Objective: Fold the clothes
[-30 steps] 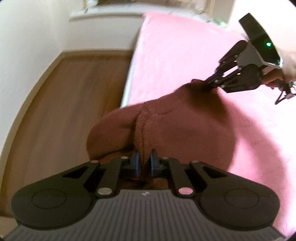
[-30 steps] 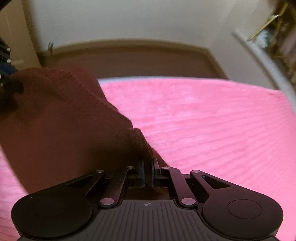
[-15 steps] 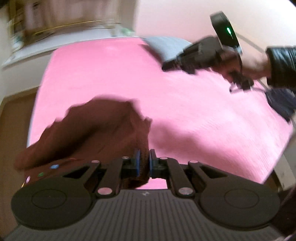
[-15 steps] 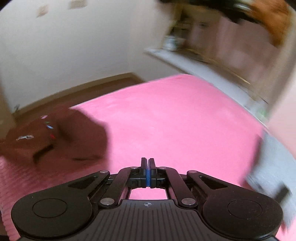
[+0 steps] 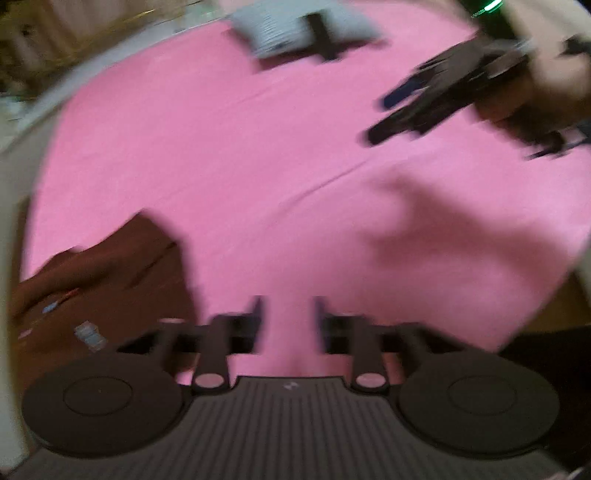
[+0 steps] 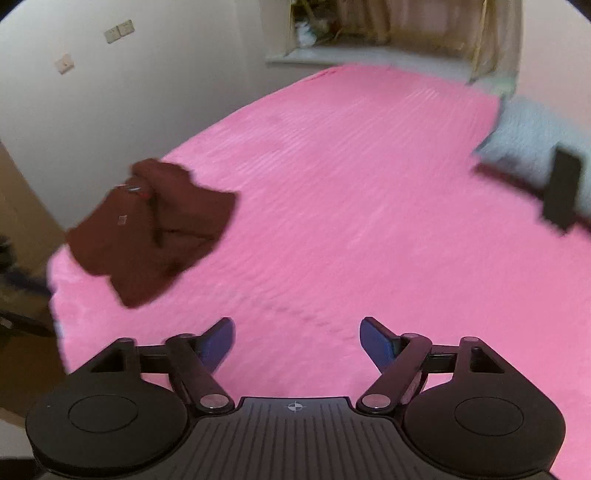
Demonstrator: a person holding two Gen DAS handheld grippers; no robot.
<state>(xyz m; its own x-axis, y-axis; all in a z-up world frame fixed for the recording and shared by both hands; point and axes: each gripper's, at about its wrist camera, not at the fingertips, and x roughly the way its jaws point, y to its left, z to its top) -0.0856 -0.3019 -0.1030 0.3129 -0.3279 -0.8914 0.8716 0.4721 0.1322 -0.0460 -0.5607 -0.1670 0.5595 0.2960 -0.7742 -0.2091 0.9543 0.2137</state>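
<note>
A folded dark brown garment (image 6: 155, 229) lies near the left corner of the pink bed (image 6: 351, 192); it also shows at lower left in the blurred left wrist view (image 5: 110, 288). My left gripper (image 5: 286, 314) is open and empty, just right of the garment above the sheet. My right gripper (image 6: 297, 339) is wide open and empty over the bed's middle; it shows in the left wrist view (image 5: 413, 107) at upper right. A grey garment (image 6: 535, 155) with a black patch lies at the far right of the bed, and shows in the left wrist view (image 5: 295, 33).
White walls (image 6: 129, 92) and a window sill (image 6: 332, 55) border the bed's far side. Wooden floor (image 6: 22, 206) lies left of the bed. The pink sheet (image 5: 258, 147) spreads wide between the two garments.
Both grippers let go of the brown garment, which now lies on the bed's left corner. Both opened and swung away towards the bed's middle and the grey garment.
</note>
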